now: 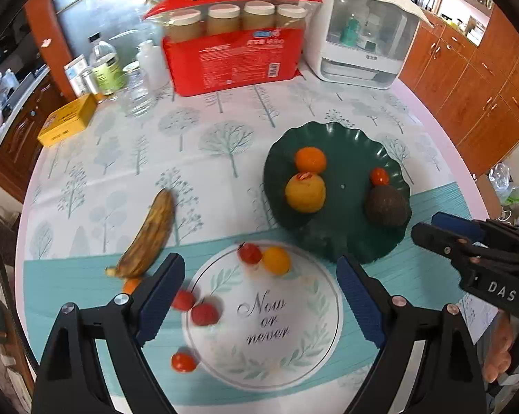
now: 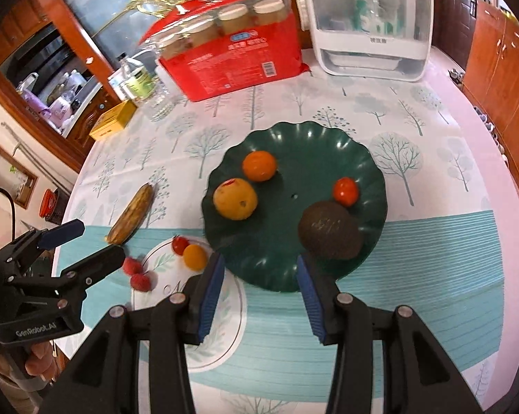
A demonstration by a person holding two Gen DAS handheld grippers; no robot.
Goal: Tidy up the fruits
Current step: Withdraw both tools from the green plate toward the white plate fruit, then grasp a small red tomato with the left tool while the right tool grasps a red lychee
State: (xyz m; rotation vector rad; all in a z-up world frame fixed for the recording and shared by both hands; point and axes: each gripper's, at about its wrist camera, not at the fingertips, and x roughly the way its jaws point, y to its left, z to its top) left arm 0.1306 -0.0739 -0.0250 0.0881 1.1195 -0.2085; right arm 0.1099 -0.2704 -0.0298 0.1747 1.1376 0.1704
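A dark green scalloped plate (image 1: 356, 238) (image 2: 328, 145) holds an orange (image 1: 310, 159) (image 2: 259, 165), a yellow fruit (image 1: 305, 192) (image 2: 235, 198), a small tomato (image 1: 379, 176) (image 2: 345, 191) and a dark avocado (image 1: 387, 205) (image 2: 329, 229). A browned banana (image 1: 148, 235) (image 2: 131, 216) lies on the cloth to its left. Small red fruits (image 1: 204, 313) (image 2: 140, 281), a tomato (image 1: 249, 253) (image 2: 179, 244) and a small yellow fruit (image 1: 276, 259) (image 2: 195, 257) lie near the front. My left gripper (image 1: 261, 296) (image 2: 86, 241) is open and empty above them. My right gripper (image 2: 259, 289) (image 1: 428, 227) is open and empty at the plate's near rim.
At the back stand a red pack of jars (image 1: 235, 51) (image 2: 231, 51), a white appliance (image 1: 359, 34) (image 2: 369, 24), bottles (image 1: 104, 65) and a yellow box (image 1: 69, 120) (image 2: 114, 120). Wooden cabinets (image 1: 473, 79) line the right.
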